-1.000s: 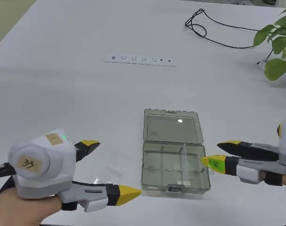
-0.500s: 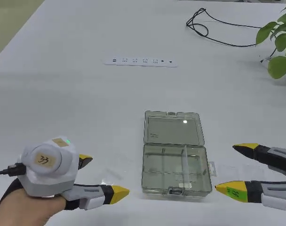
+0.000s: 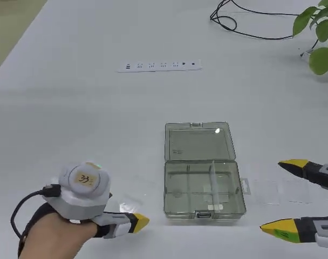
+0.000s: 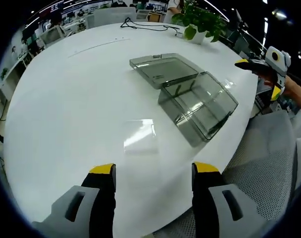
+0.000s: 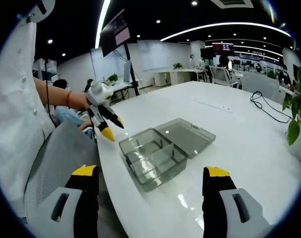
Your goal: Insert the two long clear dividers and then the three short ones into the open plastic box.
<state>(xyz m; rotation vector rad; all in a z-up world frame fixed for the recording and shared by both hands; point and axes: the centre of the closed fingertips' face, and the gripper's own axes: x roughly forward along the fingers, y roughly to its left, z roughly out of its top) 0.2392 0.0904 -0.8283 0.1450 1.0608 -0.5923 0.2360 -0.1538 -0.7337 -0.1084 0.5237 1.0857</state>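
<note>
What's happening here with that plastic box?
A person works two handheld grippers at a white table. The left gripper and right gripper are both open and empty. The open plastic box lies between them, one upright divider already inside; a clear divider lies loose before the left gripper.

Wide bare table (image 3: 77, 113) separates the box (image 3: 177, 186) from the power strip (image 3: 161, 66).

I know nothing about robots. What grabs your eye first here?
The smoky plastic box lying open mid-table, its lid flat behind it, draws the eye first. Next come the two yellow-tipped grippers flanking it, the left gripper and right gripper, both with jaws apart. A clear divider lies flat on the white table just ahead of the left one.
</note>
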